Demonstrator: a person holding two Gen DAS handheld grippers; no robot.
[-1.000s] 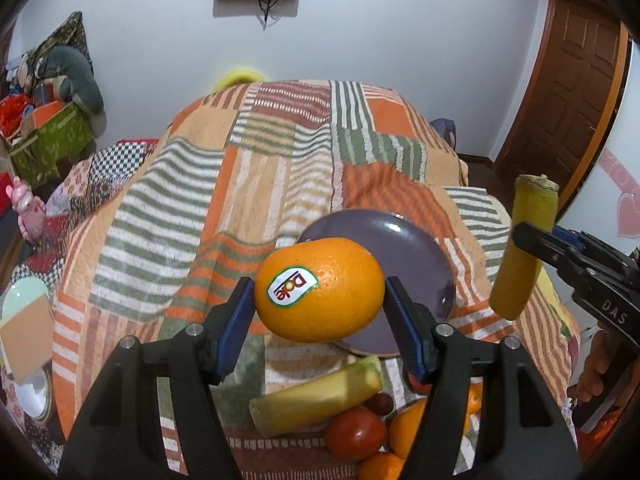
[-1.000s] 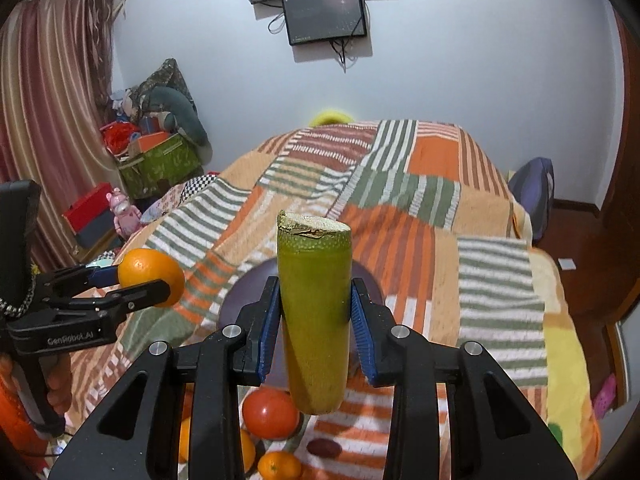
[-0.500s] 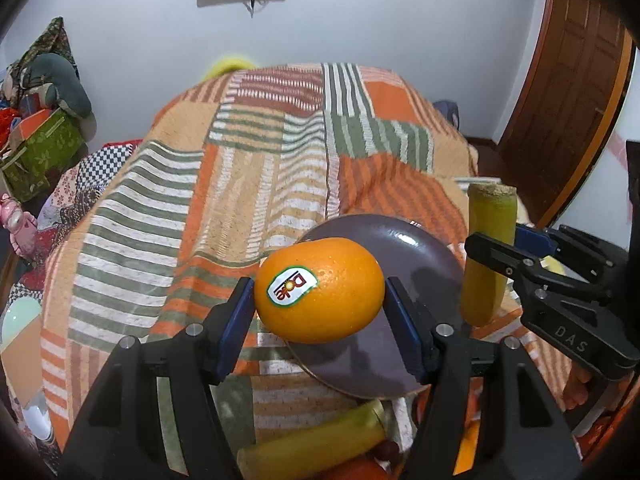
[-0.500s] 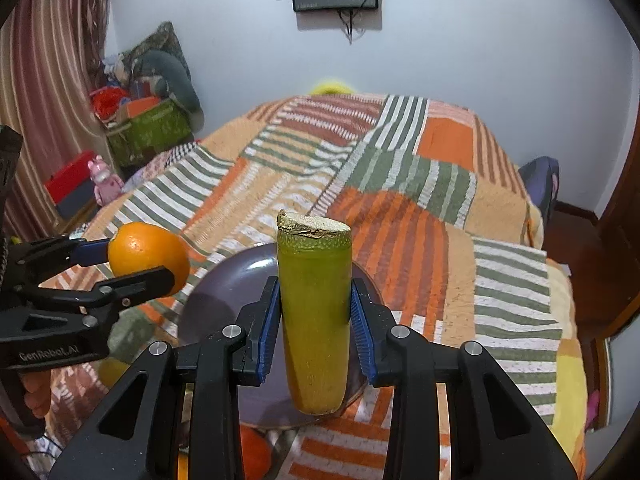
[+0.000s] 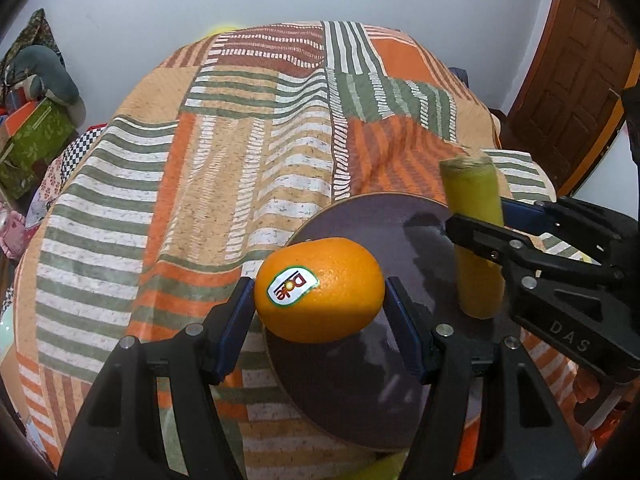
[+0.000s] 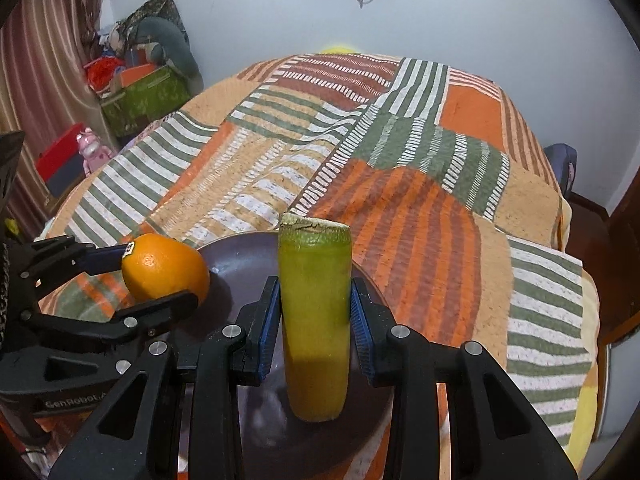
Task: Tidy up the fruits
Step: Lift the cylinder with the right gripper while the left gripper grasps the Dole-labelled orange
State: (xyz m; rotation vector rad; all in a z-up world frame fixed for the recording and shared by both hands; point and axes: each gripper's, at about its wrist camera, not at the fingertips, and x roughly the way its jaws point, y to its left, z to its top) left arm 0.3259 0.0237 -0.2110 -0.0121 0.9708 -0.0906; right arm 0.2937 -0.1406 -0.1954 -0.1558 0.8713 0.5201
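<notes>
Left claw (image 5: 320, 304): clamped, fingers level, pointing forward.
Right claw (image 6: 315, 312): clamped, fingers level, just beside the left.

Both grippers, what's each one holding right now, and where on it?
The left gripper clamps the stickered orange across its widest sides. The right gripper grips the upright yellow-green cut stalk around its middle, above the dark plate.

Even indoor light, sharp centre, strong fisheye bend

Soft light from above leaves pale glare patches on the dark plate (image 5: 360, 376) and a sheen on the orange (image 5: 320, 290); shadows under both fruits are faint and diffuse. The quilt (image 6: 400, 184) bulges and the corners go black. The yellow stick (image 5: 474, 240) top is slightly blurred in the left view, crisp in the right.
</notes>
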